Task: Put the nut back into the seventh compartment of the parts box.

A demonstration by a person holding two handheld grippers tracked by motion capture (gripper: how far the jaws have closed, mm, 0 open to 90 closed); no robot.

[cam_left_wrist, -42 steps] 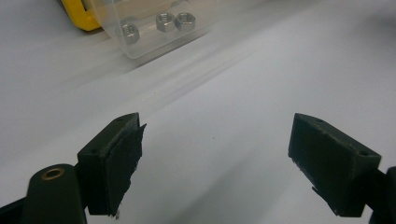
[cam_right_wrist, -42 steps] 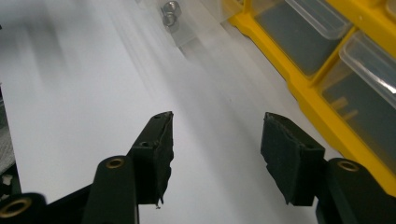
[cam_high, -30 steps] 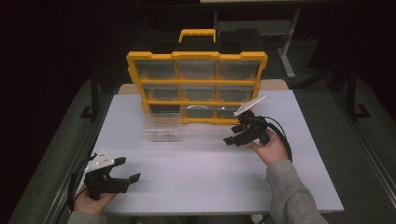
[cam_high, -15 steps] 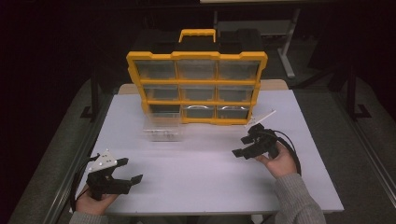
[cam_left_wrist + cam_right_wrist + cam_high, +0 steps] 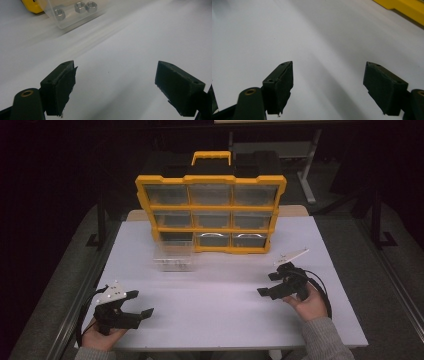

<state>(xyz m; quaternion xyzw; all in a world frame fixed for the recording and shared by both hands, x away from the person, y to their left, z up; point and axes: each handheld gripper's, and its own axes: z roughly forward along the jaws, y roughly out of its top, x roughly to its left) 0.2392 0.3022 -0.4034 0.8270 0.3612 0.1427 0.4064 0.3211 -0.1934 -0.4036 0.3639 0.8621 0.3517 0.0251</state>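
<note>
Drawer of nuts lies ahead and slightly right of the left gripper, nearer it than the right gripper; both grippers' jaws gape empty.

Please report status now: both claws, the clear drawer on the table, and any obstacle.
Left claw open, empty. Right claw open, empty. Clear drawer out of organizer, holding nuts. Nothing between claws and drawer.

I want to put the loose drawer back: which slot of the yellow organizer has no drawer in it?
The bottom-left slot of the organizer: it looks dark and open, while the other eight hold clear drawers. The removed drawer, holding nuts, sits on the table just before it.
</note>
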